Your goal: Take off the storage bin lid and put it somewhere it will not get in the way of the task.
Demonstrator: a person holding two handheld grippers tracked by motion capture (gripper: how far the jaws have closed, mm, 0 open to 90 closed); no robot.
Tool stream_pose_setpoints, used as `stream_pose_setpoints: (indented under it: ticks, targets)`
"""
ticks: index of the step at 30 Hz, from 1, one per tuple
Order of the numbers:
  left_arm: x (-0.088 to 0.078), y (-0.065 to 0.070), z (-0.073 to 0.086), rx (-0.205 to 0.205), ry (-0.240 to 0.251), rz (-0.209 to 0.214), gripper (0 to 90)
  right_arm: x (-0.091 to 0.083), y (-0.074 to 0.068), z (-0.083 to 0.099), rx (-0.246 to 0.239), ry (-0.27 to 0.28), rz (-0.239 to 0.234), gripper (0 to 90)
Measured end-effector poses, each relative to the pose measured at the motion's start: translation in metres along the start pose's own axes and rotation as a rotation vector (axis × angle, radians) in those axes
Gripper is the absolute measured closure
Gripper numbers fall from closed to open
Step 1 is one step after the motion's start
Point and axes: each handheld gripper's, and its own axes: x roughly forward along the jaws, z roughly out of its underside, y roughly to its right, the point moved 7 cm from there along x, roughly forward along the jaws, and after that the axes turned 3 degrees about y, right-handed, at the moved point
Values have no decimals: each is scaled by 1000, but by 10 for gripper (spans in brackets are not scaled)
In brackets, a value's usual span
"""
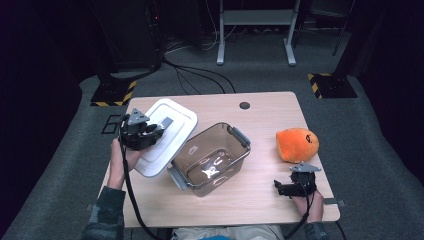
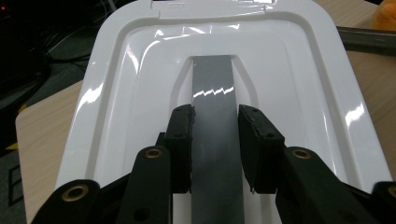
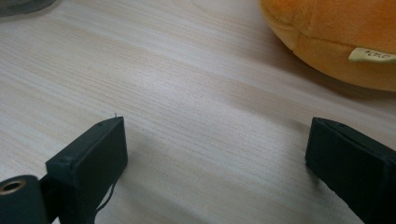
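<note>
A white plastic lid (image 1: pixel 167 135) with a grey handle strip (image 2: pixel 214 93) hangs tilted over the table's left side, overlapping the rim of a clear brown-tinted bin (image 1: pixel 212 159). My left gripper (image 1: pixel 150 131) is shut on the lid's grey handle, with a pad on each side of the strip (image 2: pixel 214 144). An orange plush toy (image 1: pixel 297 144) lies at the right. My right gripper (image 1: pixel 281 189) rests low on the table in front of the plush toy (image 3: pixel 336 37), its jaws wide open with bare wood between them (image 3: pixel 215 154).
The bin stands empty in the middle of the wooden table (image 1: pixel 260 125), with grey latches at both ends. A cable hole (image 1: pixel 244 105) sits near the far edge. Beyond the table are cables, a desk frame and stands with striped bases on the grey floor.
</note>
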Motion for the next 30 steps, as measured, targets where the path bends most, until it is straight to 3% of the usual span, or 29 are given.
stream_pose_setpoints:
  ticks: [8,30]
  targets:
    - [-5,-16,12,-24,-20,-34,659,0,0,0,1,0,0,48]
    - [-4,-60,51,-141,-53,-137,659,0,0,0,-1,0,2,48]
